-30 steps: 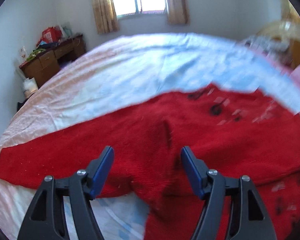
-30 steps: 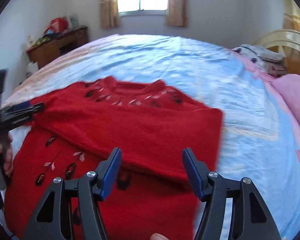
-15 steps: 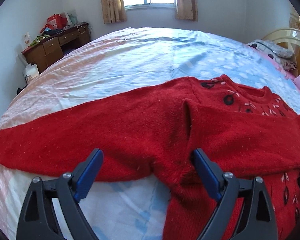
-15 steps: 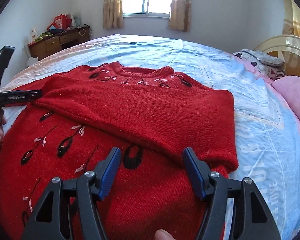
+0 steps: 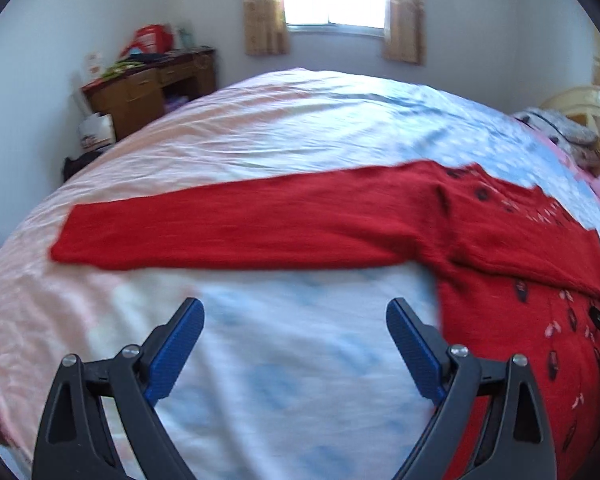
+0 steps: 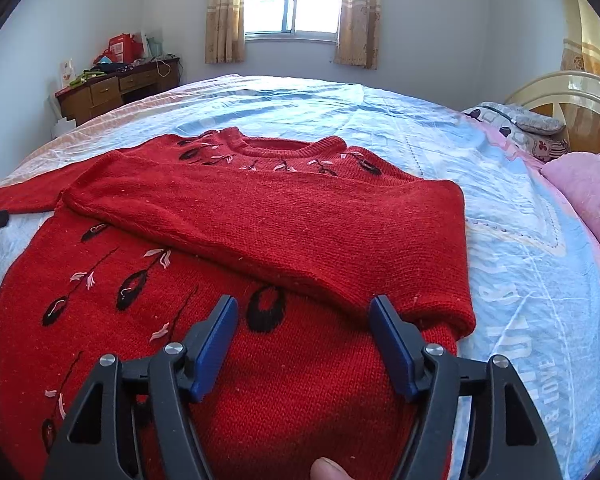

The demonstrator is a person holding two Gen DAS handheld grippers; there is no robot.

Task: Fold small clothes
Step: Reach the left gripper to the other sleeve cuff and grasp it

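Note:
A red knit sweater with black and pink leaf embroidery lies flat on the bed, neck toward the window. Its right sleeve is folded across the chest. Its left sleeve lies stretched out straight to the left on the sheet. My left gripper is open and empty, above bare sheet just near the stretched sleeve. My right gripper is open and empty, low over the sweater's body below the folded sleeve. The sweater's body also shows in the left wrist view.
The bed has a light blue and pink sheet. A pink pillow and a grey bundle lie at the right by the headboard. A cluttered wooden desk stands at the far left wall.
My left gripper has pulled back and to the left off the sweater, now over bare sheet. My right gripper has stayed open and drawn slightly nearer the folded sleeve.

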